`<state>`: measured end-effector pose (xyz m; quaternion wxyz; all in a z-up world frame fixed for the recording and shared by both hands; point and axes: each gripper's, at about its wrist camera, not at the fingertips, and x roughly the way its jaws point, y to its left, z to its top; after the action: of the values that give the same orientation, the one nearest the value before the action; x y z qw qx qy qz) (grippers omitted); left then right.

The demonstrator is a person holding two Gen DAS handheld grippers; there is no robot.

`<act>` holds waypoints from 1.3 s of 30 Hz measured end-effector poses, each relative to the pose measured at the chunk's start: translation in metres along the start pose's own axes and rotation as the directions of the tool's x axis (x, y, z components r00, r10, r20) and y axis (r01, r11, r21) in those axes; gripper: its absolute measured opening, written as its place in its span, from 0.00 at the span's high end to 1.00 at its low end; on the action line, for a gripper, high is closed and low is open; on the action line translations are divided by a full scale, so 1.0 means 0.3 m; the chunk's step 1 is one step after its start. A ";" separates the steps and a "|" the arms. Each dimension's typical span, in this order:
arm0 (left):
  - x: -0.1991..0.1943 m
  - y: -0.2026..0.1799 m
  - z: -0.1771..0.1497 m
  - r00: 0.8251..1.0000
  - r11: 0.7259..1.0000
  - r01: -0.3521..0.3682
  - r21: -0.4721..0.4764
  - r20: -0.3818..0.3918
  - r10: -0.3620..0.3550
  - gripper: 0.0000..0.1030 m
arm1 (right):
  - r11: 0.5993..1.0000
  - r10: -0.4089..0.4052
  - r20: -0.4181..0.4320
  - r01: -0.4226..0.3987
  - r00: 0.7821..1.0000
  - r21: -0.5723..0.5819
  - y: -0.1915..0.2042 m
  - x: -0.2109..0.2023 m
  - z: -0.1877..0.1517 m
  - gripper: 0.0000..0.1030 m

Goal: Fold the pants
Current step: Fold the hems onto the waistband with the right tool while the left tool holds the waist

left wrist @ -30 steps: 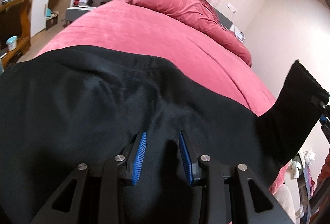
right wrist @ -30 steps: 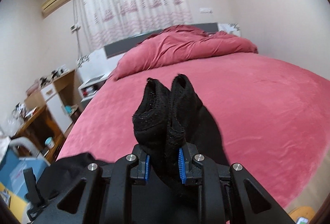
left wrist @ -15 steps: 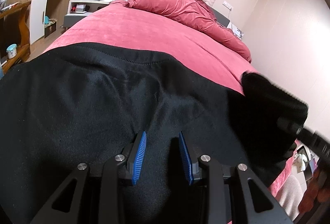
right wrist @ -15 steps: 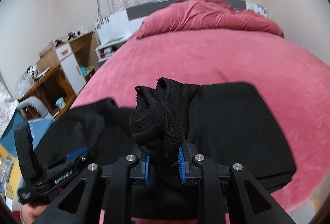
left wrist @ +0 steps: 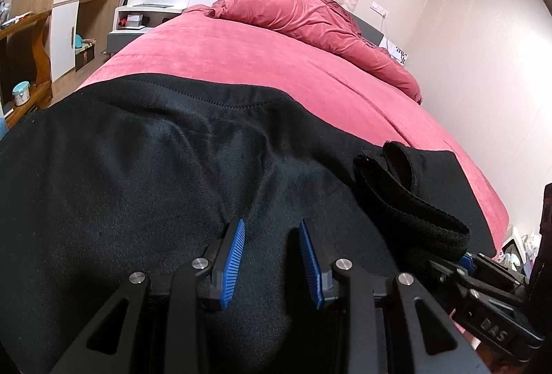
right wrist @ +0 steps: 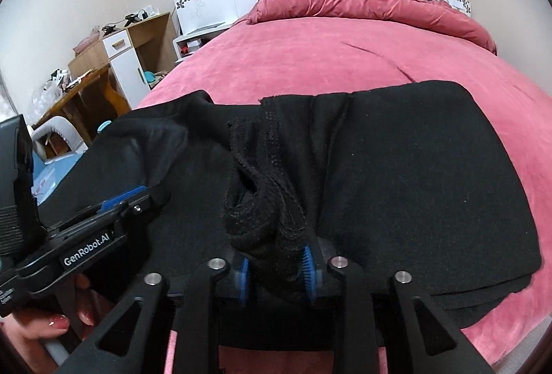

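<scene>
- The black pants (left wrist: 145,174) lay spread across the near end of the pink bed (left wrist: 262,63), folded over into a broad layered panel (right wrist: 421,174) on the right side.
- The left gripper (left wrist: 272,256) hung low over the dark fabric with its blue-padded jaws parted by a clear gap; nothing sat between the pads, and whether the tips touched the cloth could not be told.
- The right gripper (right wrist: 276,265) had its jaws closed on a bunched fold of the pants, the ribbed cuffs (right wrist: 262,188) rising in a crumpled wad just ahead of the blue pads.
- In the left wrist view the same gathered cuff band (left wrist: 407,198) lay on top of the spread fabric, leading to the right gripper at the frame's lower right.
- A rumpled pink duvet (right wrist: 365,1) sat heaped at the headboard end, well apart from the pants.
- A wooden desk (right wrist: 86,88) stood beside the bed on the left.
</scene>
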<state>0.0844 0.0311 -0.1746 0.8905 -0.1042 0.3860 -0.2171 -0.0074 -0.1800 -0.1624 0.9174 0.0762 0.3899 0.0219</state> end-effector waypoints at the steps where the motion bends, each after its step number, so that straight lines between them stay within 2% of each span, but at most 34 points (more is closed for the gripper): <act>1: -0.001 0.002 0.001 1.000 1.000 0.003 -0.004 -0.001 -0.003 0.68 | 0.999 0.044 -0.006 -0.044 0.999 0.013 -0.001 -0.011 0.009 0.40; 2: -0.005 0.003 0.003 1.000 1.000 0.007 -0.007 -0.003 -0.007 0.68 | 0.997 0.073 -0.002 -0.073 0.997 0.030 -0.001 -0.028 0.009 0.33; 4: -0.013 0.011 0.008 1.000 1.000 0.006 -0.003 -0.004 -0.006 0.68 | 0.994 0.097 0.029 -0.098 0.995 0.046 0.004 -0.069 0.010 0.33; 7: -0.031 -0.012 0.017 1.000 1.000 -0.014 0.021 -0.016 0.014 0.65 | 0.999 0.045 0.098 -0.045 0.994 0.000 -0.006 -0.132 0.023 0.33; 9: -0.046 -0.023 0.026 1.000 1.000 0.012 0.010 -0.027 -0.011 0.57 | 1.000 -0.023 0.154 0.022 0.988 0.005 -0.048 -0.177 0.035 0.33; 10: -0.053 -0.026 0.029 0.999 1.000 0.030 -0.006 -0.031 -0.030 0.56 | 0.997 -0.069 0.180 0.066 0.981 0.028 -0.085 -0.202 0.042 0.33; 12: -0.064 -0.032 0.038 0.997 0.996 0.068 -0.052 -0.035 -0.070 0.54 | 0.981 -0.190 0.217 0.181 0.957 0.064 -0.172 -0.236 0.047 0.33; 14: -0.061 -0.052 0.052 0.992 0.989 0.118 -0.094 -0.034 -0.122 0.54 | 0.955 -0.296 0.202 0.287 0.934 0.072 -0.242 -0.241 0.044 0.33; 16: -0.048 -0.089 0.066 0.985 0.982 0.160 -0.102 -0.042 -0.165 0.54 | 0.933 -0.353 0.162 0.336 0.921 0.126 -0.310 -0.233 0.039 0.33; 18: -0.031 -0.148 0.085 0.978 0.977 0.201 -0.077 -0.049 -0.205 0.54 | 0.915 -0.363 0.119 0.330 0.924 0.232 -0.379 -0.223 0.024 0.34; 20: -0.002 -0.211 0.103 0.965 0.967 0.247 -0.053 -0.071 -0.251 0.54 | 0.908 -0.359 0.080 0.329 0.930 0.259 -0.404 -0.202 0.019 0.43; 22: 0.041 -0.248 0.112 0.953 0.960 0.274 -0.054 -0.121 -0.278 0.51 | 0.910 -0.334 0.037 0.312 0.942 0.274 -0.420 -0.170 0.007 0.46; 26: 0.155 -0.286 0.095 0.955 0.984 0.175 -0.027 -0.238 -0.176 0.51 | 0.910 -0.337 0.024 0.319 0.941 0.263 -0.419 -0.148 -0.004 0.44; 28: 0.162 -0.281 0.084 0.959 0.984 0.173 -0.043 -0.219 -0.178 0.52 | 0.909 -0.351 0.018 0.336 0.936 0.246 -0.415 -0.148 -0.001 0.43; 29: 0.160 -0.282 0.083 0.961 0.985 0.166 -0.043 -0.218 -0.171 0.57 | 0.909 -0.358 0.017 0.344 0.934 0.233 -0.409 -0.145 -0.003 0.41; 30: 0.154 -0.286 0.080 0.963 0.988 0.151 -0.034 -0.222 -0.155 0.72 | 0.910 -0.362 0.017 0.349 0.932 0.225 -0.409 -0.148 -0.006 0.40; 31: 0.151 -0.292 0.075 0.960 0.987 0.157 -0.022 -0.233 -0.157 0.77 | 0.910 -0.368 0.018 0.355 0.930 0.215 -0.408 -0.148 -0.004 0.39; 34: 0.122 -0.289 0.075 0.954 0.981 0.193 -0.016 -0.229 -0.192 0.83 | 0.910 -0.371 0.024 0.358 0.928 0.209 -0.404 -0.151 -0.001 0.37; 36: 0.093 -0.266 0.071 0.949 0.974 0.223 -0.049 -0.217 -0.228 0.85 | 0.914 -0.360 0.044 0.343 0.932 0.217 -0.401 -0.159 0.000 0.37; 39: 0.056 -0.223 0.054 0.948 0.969 0.230 -0.092 -0.203 -0.244 0.85 | 0.922 -0.341 0.069 0.319 0.937 0.221 -0.400 -0.174 0.001 0.37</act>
<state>0.0859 -0.0356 -0.1509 0.8075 -0.1560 0.4708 -0.3193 -0.0457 -0.3038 -0.1438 0.9144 0.1052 0.3480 -0.1779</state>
